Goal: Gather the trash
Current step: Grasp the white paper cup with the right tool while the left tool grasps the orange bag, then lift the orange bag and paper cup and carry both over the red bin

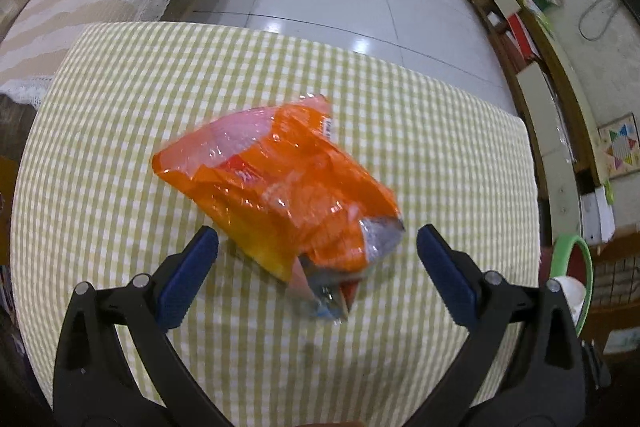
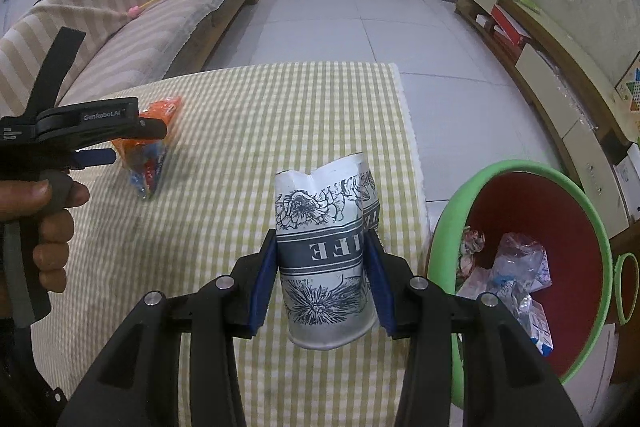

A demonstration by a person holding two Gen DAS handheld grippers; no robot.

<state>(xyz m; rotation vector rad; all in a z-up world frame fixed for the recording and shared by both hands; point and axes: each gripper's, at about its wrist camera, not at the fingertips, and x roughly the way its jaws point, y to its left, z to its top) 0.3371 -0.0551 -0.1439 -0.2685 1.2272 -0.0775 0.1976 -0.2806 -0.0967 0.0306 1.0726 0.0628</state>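
My right gripper (image 2: 322, 269) pinches the crushed white flowered paper cup (image 2: 326, 247); it is light and dents easily. My left gripper (image 1: 318, 251), spread wide, should take the slippery crinkled orange plastic wrapper (image 1: 280, 187) at its near bunched end.

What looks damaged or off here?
The paper cup in the right gripper is crushed: its rim is dented inward. The orange wrapper lies crumpled on the table. Nothing looks spilled.
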